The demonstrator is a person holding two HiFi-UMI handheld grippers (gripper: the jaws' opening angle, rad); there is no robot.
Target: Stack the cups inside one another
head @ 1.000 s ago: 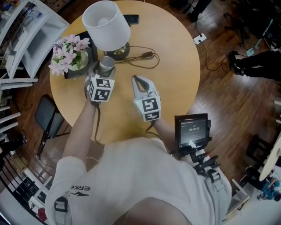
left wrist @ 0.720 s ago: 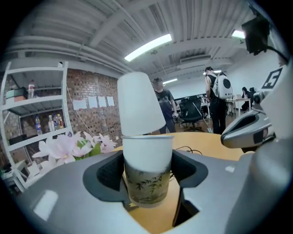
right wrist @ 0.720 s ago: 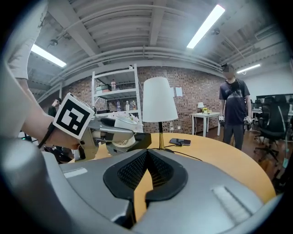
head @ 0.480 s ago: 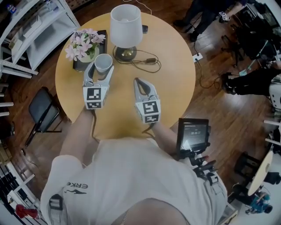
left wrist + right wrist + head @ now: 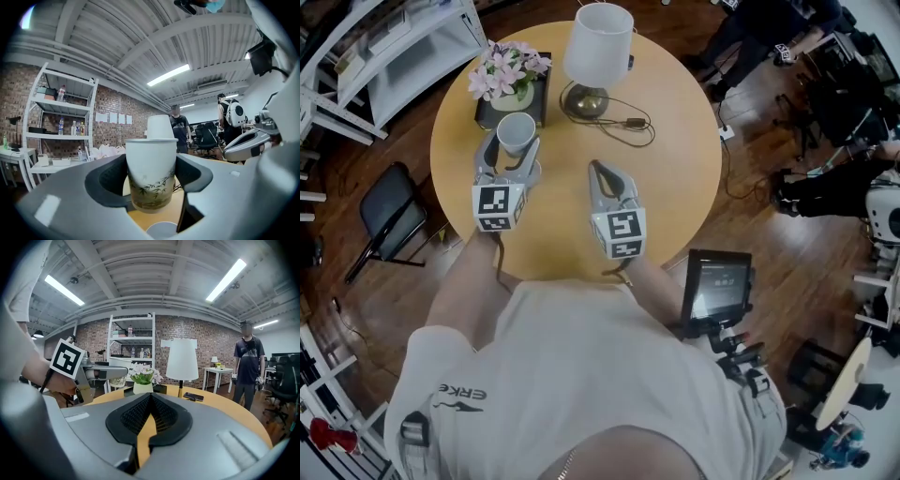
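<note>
- The left gripper (image 5: 508, 157) has its jaws spread wide and clamped on a paper cup (image 5: 151, 161), one dark pad against each side of the cup.
- The cup stands upright between the jaws. Its white rim rises above them, and the leaf print on its lower half sits level with the pads.
- Its base looks to hang clear of the table (image 5: 675, 187), though the jaws hide part of it.
- Directly below the held cup, at the bottom edge of the left gripper view, a pale round rim (image 5: 163, 230) shows. It may be a second cup, but too little is visible to be sure.
- Ahead of the left gripper, beyond the cup, stands a white lamp (image 5: 598, 42).
- The right gripper (image 5: 600, 172) is just beside the left one, on its right, over the table. Its jaws are pressed together with nothing between them.
- Ahead of the right gripper are a pot of flowers (image 5: 143, 376) and the lamp, with a phone (image 5: 193, 397) lying by the lamp's foot.
</note>
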